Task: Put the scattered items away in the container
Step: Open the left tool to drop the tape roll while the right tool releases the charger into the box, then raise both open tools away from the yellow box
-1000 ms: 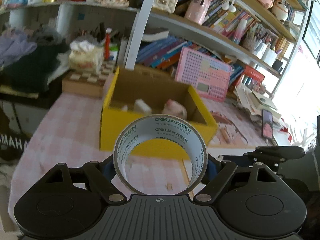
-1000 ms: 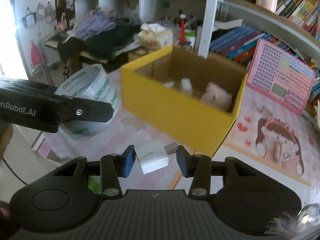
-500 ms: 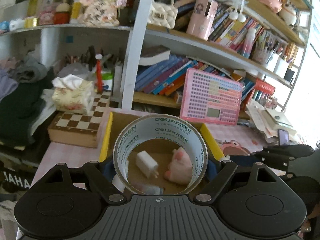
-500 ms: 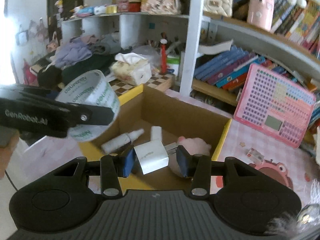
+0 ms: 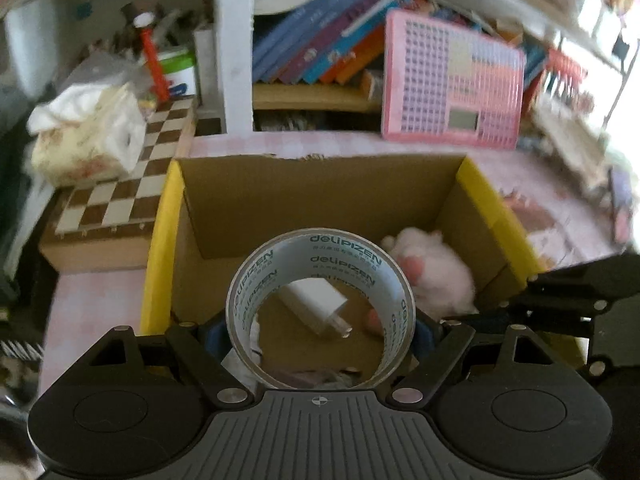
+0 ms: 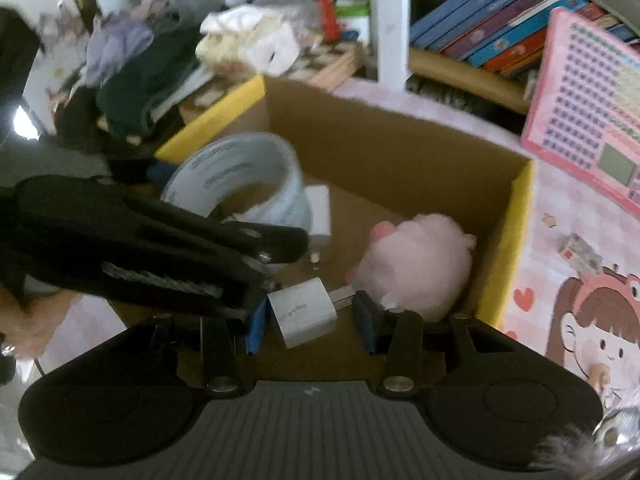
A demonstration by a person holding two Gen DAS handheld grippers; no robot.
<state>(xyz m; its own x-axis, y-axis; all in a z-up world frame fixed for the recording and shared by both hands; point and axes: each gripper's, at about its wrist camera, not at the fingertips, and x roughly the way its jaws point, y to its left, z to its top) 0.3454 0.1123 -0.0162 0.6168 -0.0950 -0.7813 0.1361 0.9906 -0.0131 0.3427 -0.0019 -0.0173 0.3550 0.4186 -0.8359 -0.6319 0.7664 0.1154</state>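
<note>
Both grippers hung inside the box's (image 5: 494, 204) yellow rim, crowded together: left gripper (image 5: 320, 330) clamped the tape roll (image 5: 320, 260), right gripper (image 6: 310, 314) pinched the white charger (image 6: 302, 314).

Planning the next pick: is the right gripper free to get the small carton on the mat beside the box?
Probably not yet: the right gripper is shut on a white charger over the box. Nothing covers the carton.
</note>
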